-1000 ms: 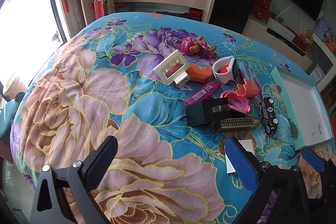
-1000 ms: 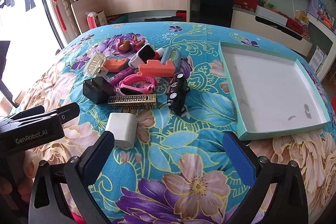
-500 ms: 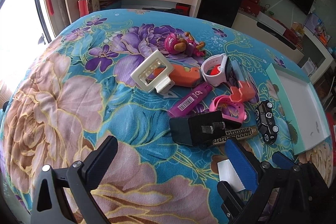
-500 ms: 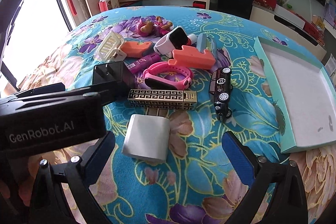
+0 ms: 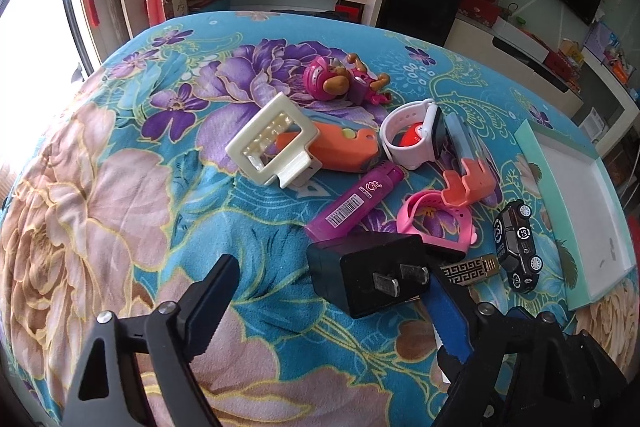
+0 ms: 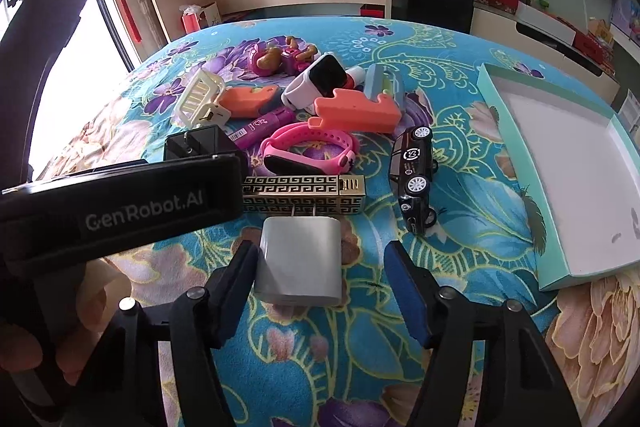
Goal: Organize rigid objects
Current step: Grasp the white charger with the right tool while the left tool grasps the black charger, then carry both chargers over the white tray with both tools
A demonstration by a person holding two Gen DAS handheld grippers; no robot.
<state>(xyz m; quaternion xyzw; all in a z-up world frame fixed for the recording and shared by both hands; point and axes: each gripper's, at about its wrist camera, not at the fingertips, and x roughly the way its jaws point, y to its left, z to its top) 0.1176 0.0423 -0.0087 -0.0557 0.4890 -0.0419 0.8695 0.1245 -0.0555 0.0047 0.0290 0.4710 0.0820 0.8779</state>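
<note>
Small rigid objects lie in a pile on a floral bedspread. A black charger sits between my open left gripper's fingers, close to the right pad. A white charger lies between my open right gripper's fingers, touching the left pad, prongs pointing away. Behind it lie a gold patterned bar, a pink wristband, a black toy car and an orange block. A purple tube, a cream clip and a white watch show in the left wrist view.
A shallow teal-rimmed white tray lies at the right; it also shows in the left wrist view. The left gripper's body crosses the left of the right wrist view. A pink toy figure lies at the far side. A headboard shelf stands behind.
Both grippers have moved forward into the pile. The right gripper's fingers have narrowed and now straddle the white charger. The left gripper now straddles the black charger.
</note>
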